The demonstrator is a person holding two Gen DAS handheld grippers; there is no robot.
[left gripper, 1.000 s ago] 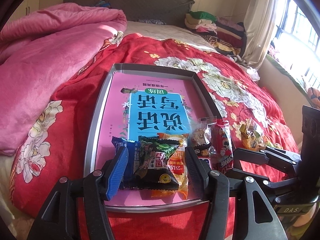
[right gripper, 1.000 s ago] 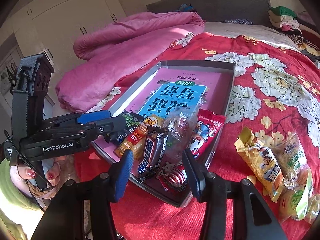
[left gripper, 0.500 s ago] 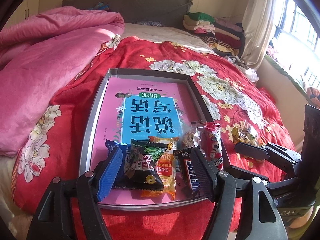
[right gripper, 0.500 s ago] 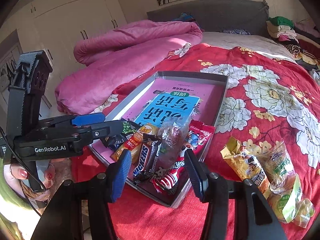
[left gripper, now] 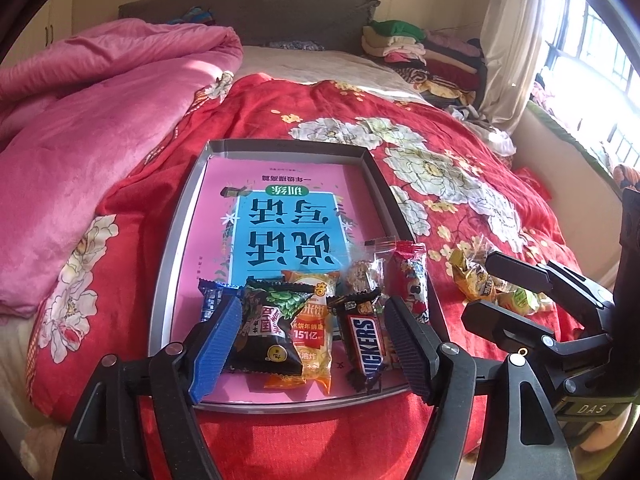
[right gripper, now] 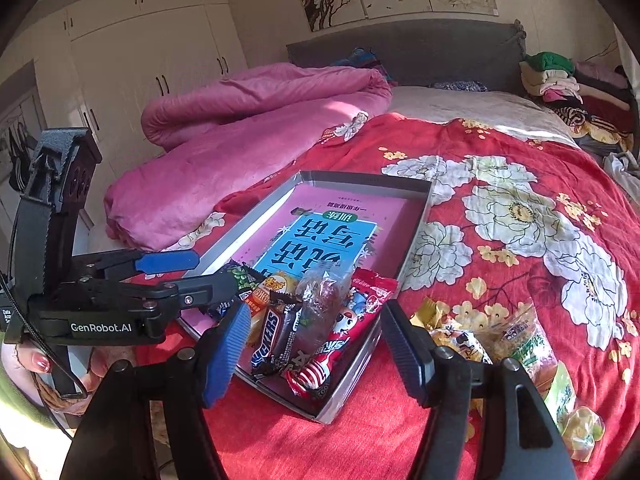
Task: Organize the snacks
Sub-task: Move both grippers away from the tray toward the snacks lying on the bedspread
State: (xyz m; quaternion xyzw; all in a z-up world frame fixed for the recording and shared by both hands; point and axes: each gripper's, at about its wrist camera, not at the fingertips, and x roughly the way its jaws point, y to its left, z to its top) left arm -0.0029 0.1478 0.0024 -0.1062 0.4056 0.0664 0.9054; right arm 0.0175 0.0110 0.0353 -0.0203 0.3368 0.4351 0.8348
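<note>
Lying on a red flowered bedspread (left gripper: 360, 128), a shallow grey tray (left gripper: 176, 240) is seen with a pink and blue book (left gripper: 280, 216) flat inside it. A row of wrapped snacks is laid across the near end of the tray, on top of the book: a blue packet (left gripper: 210, 300) at the left, a dark green-and-black packet (left gripper: 268, 328), an orange packet (left gripper: 316, 332), a Snickers bar (left gripper: 366, 340), a clear wrapped sweet (left gripper: 362, 276) and a red packet (left gripper: 412, 280) against the tray's right wall.

The left gripper (left gripper: 312, 344) is held just above the near end of the tray, its jaws spread wide. The dark packet, the orange packet and the Snickers bar are framed between them, but none is pinched.

The right gripper (right gripper: 316, 344) is poised over the tray's near right corner. Its jaws are opening, with the Snickers bar (right gripper: 276, 340), the clear sweet (right gripper: 320, 300) and the red packet (right gripper: 352, 320) seen between them and untouched by the pads.

A loose heap of yellow and green snack packets (right gripper: 500, 340) is left on the bedspread, just beside the tray to its right. A crumpled pink quilt (right gripper: 240, 128) is piled at the far left of the bed, and folded clothes (right gripper: 560, 80) are stacked by the headboard.
</note>
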